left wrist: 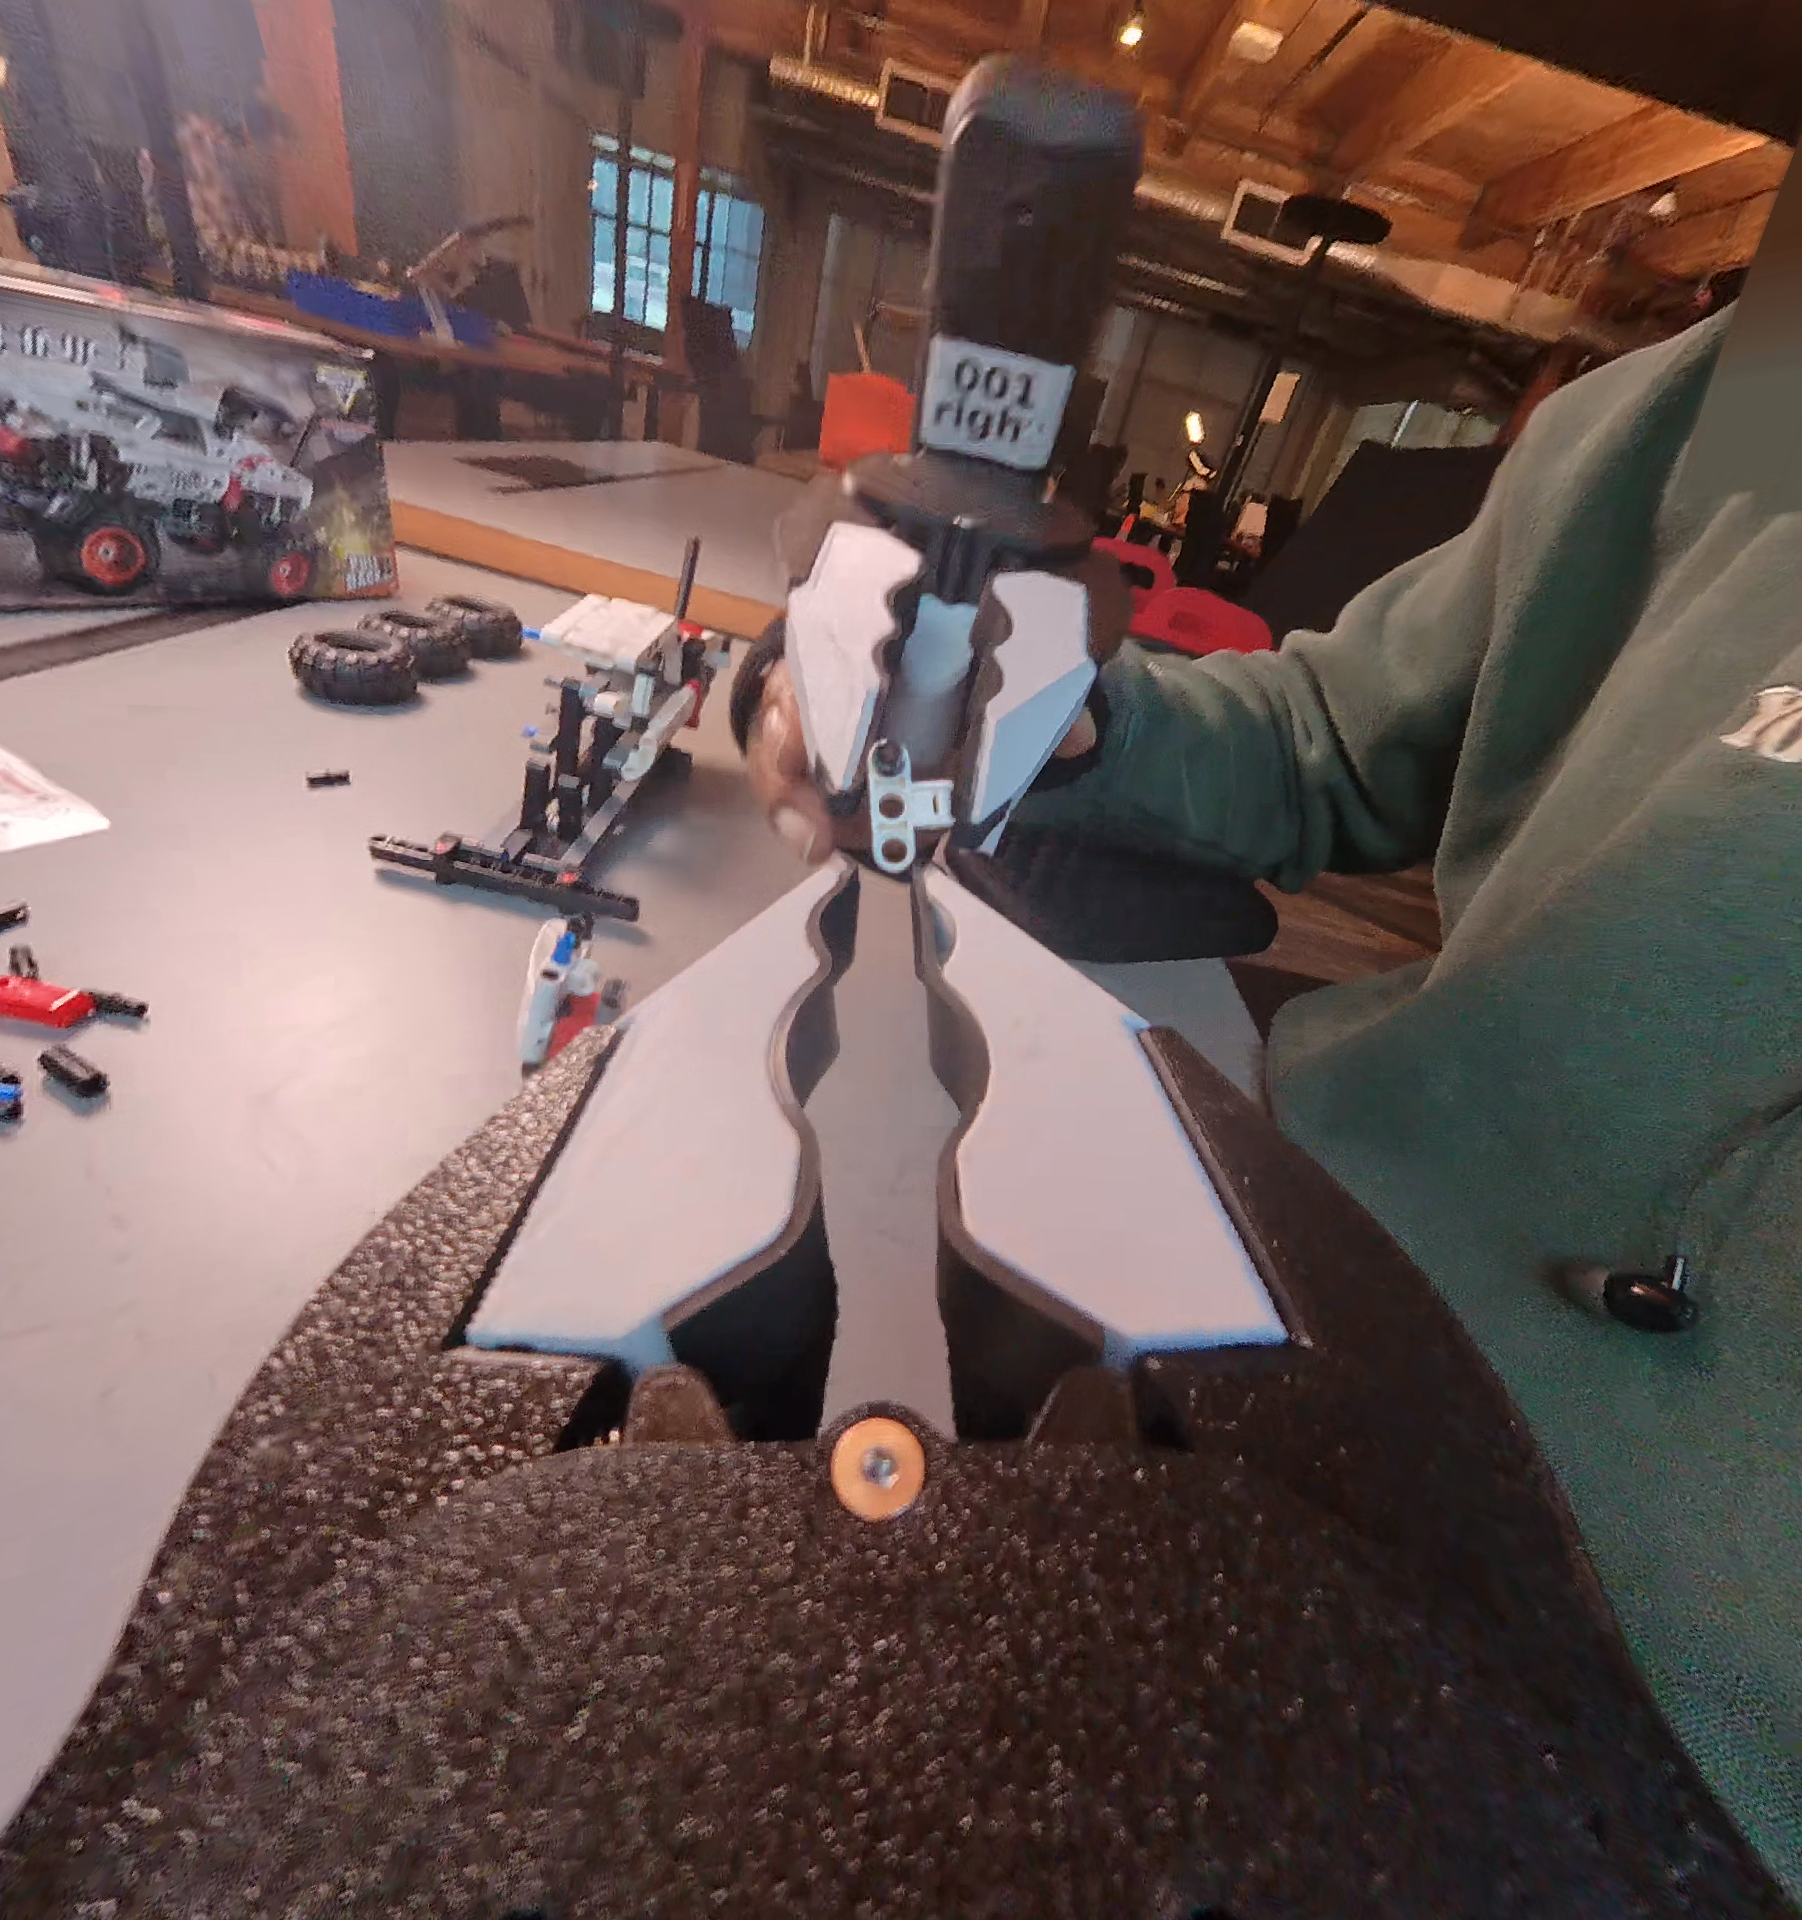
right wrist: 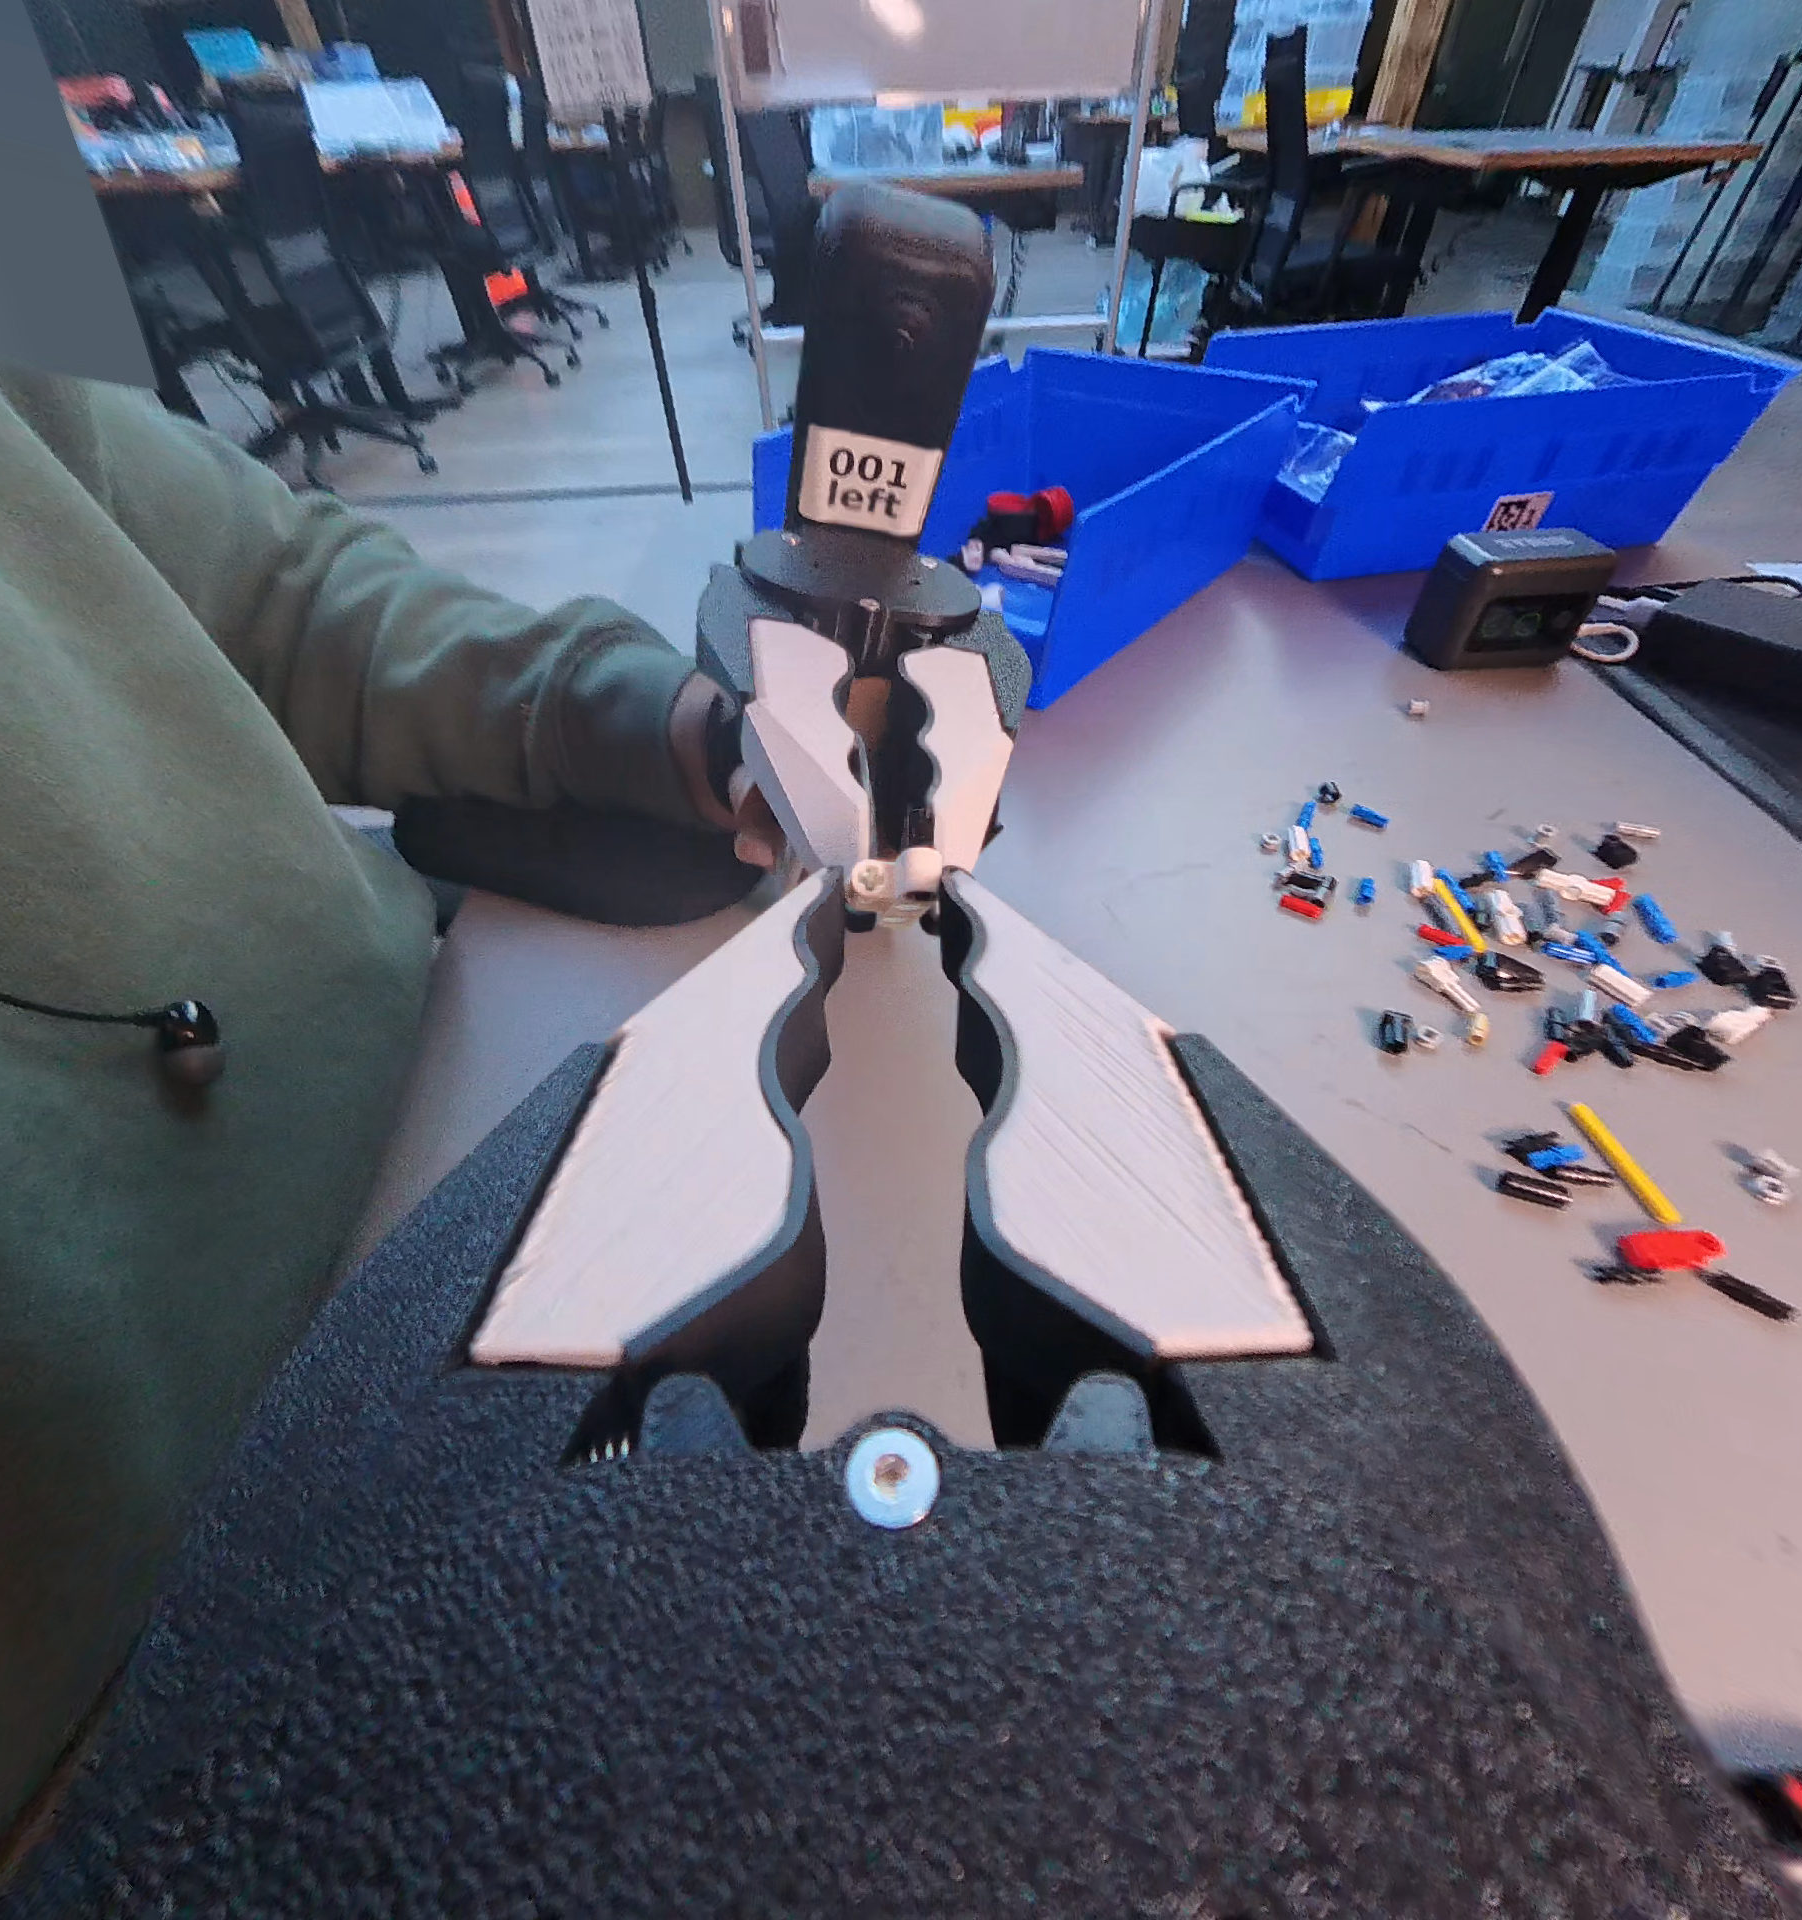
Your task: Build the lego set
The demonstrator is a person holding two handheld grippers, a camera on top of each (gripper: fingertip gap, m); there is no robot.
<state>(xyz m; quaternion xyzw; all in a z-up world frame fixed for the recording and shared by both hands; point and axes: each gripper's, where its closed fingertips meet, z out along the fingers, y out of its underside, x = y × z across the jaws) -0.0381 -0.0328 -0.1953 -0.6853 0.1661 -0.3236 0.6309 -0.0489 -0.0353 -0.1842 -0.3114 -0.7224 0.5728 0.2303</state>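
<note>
Open room: the grey tabletop (left wrist: 253,1195) is bare straight ahead of my left gripper (left wrist: 881,883); its near edge runs just under both grippers, by my green sleeve (left wrist: 1344,727). My right gripper (right wrist: 892,883) has bare surface below it, with loose lego pieces (right wrist: 1562,956) scattered well off to its right and two blue bins (right wrist: 1396,457) at the far edge.

Both grippers meet tip to tip above the near edge, off the surface. Between them sits a small white lego connector (left wrist: 902,805). The right gripper's fingers are closed on it, seen from the left wrist view. My left fingers (left wrist: 668,1143) are narrowed to a slim gap at the tips, touching or just short of the part; I cannot tell which grips.

The half-built truck frame (left wrist: 585,758) stands on the tabletop to the left of the meeting point, well apart. Three black tyres (left wrist: 398,649) lie beyond it, the set's box (left wrist: 149,468) farther back. A small white-and-red sub-assembly (left wrist: 564,997) lies just beside my left finger.
</note>
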